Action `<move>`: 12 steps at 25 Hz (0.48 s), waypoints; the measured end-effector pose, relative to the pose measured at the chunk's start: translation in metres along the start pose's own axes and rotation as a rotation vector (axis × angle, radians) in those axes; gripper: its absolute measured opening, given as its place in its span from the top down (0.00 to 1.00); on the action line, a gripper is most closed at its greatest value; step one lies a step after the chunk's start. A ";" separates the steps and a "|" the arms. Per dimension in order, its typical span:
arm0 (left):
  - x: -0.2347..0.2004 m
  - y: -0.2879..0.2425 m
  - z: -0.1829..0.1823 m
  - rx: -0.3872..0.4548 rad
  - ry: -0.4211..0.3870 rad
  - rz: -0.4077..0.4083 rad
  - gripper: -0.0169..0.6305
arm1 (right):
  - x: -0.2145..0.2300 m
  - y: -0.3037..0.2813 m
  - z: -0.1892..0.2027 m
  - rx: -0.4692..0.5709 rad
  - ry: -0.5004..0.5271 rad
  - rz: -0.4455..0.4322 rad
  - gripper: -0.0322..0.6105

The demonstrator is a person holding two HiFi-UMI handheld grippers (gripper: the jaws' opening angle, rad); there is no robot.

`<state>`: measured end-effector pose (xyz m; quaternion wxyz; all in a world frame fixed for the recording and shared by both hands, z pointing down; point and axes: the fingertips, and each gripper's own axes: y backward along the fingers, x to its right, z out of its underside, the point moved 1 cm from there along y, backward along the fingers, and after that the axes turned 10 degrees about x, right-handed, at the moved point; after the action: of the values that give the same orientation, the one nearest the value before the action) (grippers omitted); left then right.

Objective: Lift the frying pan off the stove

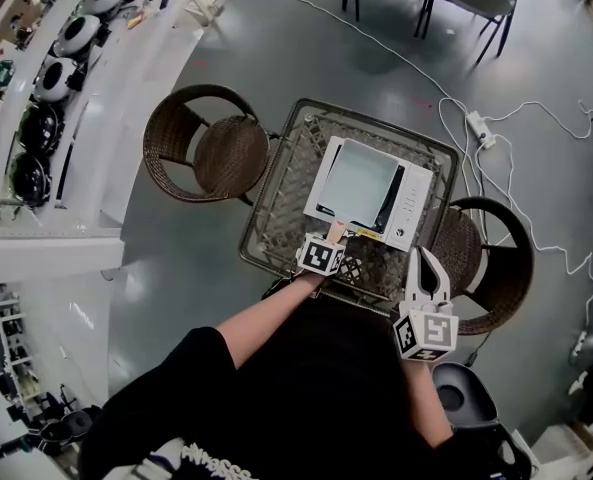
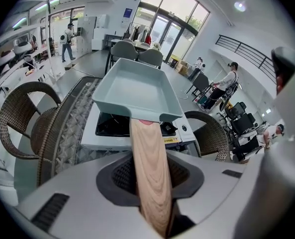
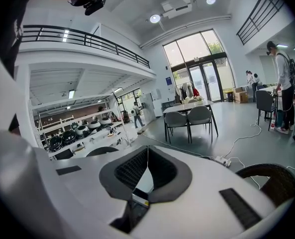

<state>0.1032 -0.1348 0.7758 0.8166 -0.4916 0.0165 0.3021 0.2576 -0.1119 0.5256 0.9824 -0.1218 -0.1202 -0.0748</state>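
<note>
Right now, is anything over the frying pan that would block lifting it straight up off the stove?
Nothing visible does. The left tool clamps the wooden handle, nothing hangs above the frying pan, and the right tool sits clear beside the stove.

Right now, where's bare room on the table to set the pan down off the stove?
Best patch: the table strip left of the stove, bordered by the left wicker chair. The far strip behind the stove is narrow. The near edge is crowded: the left gripper, shut on the frying pan by its handle, and the right gripper sit there.
</note>
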 end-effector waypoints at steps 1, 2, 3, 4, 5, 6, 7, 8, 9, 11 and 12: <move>0.000 0.004 -0.003 0.010 0.004 0.003 0.78 | -0.002 0.001 -0.001 0.002 0.007 0.001 0.90; 0.001 0.009 -0.006 0.021 0.006 0.005 0.78 | -0.003 0.001 -0.001 0.005 0.015 0.001 0.90; 0.002 0.014 -0.009 0.035 0.008 0.007 0.79 | -0.004 0.002 -0.002 0.008 0.021 0.001 0.90; 0.003 0.019 -0.012 0.050 0.010 0.011 0.79 | -0.005 0.003 -0.002 0.009 0.023 0.001 0.90; 0.004 0.025 -0.015 0.066 0.009 0.013 0.79 | -0.005 0.003 -0.002 0.009 0.021 0.002 0.90; 0.004 0.031 -0.017 0.079 0.006 0.016 0.79 | -0.007 0.004 -0.001 0.008 0.017 0.005 0.90; 0.004 0.036 -0.019 0.089 0.001 0.017 0.79 | -0.008 0.005 -0.001 0.007 0.013 0.008 0.90; 0.004 0.042 -0.019 0.098 -0.005 0.020 0.79 | -0.011 0.006 0.000 0.006 0.012 0.009 0.90; 0.003 0.048 -0.020 0.109 -0.011 0.022 0.78 | -0.013 0.006 0.000 0.007 0.013 0.008 0.90; 0.003 0.059 -0.025 0.136 -0.020 0.027 0.79 | -0.019 0.006 0.001 0.015 0.018 0.006 0.90; 0.003 0.065 -0.027 0.148 -0.022 0.029 0.79 | -0.022 0.006 0.001 0.020 0.019 0.007 0.90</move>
<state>0.0796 -0.1339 0.7097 0.8464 -0.4261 0.0369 0.3175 0.2375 -0.1035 0.5198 0.9849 -0.1119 -0.1112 -0.0711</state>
